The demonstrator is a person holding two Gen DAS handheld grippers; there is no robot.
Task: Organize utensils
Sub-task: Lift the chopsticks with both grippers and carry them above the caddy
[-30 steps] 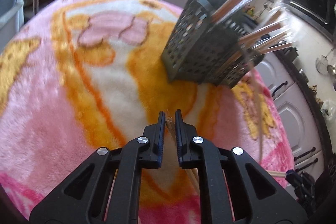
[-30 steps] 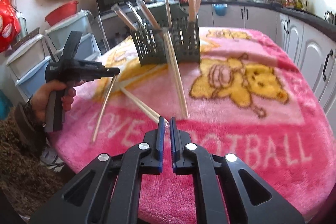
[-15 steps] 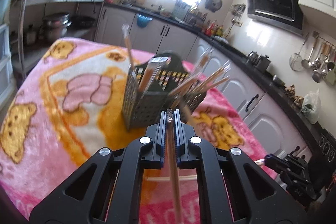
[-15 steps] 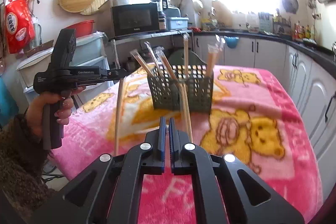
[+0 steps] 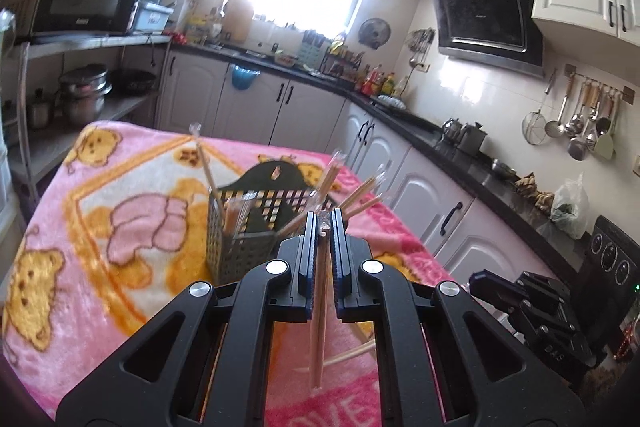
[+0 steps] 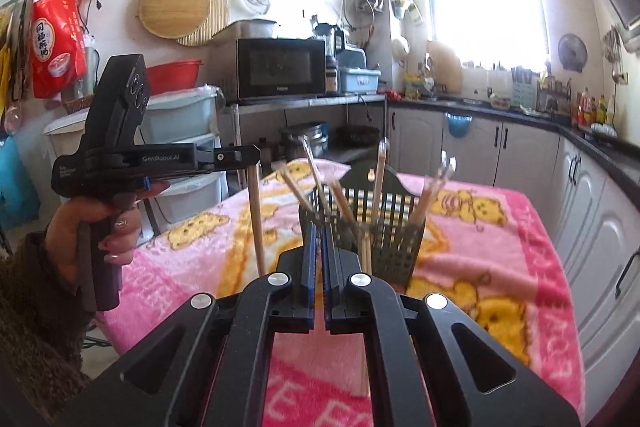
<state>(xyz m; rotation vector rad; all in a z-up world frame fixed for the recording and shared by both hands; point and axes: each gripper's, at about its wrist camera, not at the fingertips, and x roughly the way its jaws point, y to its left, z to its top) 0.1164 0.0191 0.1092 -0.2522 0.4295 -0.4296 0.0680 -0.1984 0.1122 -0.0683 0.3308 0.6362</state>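
My left gripper (image 5: 322, 223) is shut on a wrapped pair of wooden chopsticks (image 5: 319, 327) that hangs straight down, lifted off the blanket; it also shows in the right wrist view (image 6: 256, 223), hanging from the left gripper (image 6: 250, 157). A dark perforated utensil caddy (image 5: 244, 231) stands ahead of it with several wrapped chopsticks leaning in it. My right gripper (image 6: 319, 231) is shut on another wrapped pair of chopsticks (image 6: 365, 287) that hangs below it, in front of the caddy (image 6: 394, 223).
A pink cartoon blanket (image 5: 100, 267) covers the table. More chopsticks (image 5: 352, 353) lie on it near the front edge. The right gripper (image 5: 532, 311) shows at the table's right. Shelves with a microwave (image 6: 280, 67) stand left, white cabinets (image 6: 592, 195) right.
Both grippers have risen and levelled, lifting their chopsticks off the blanket until they hang upright. The caddy now sits straight ahead in both views.
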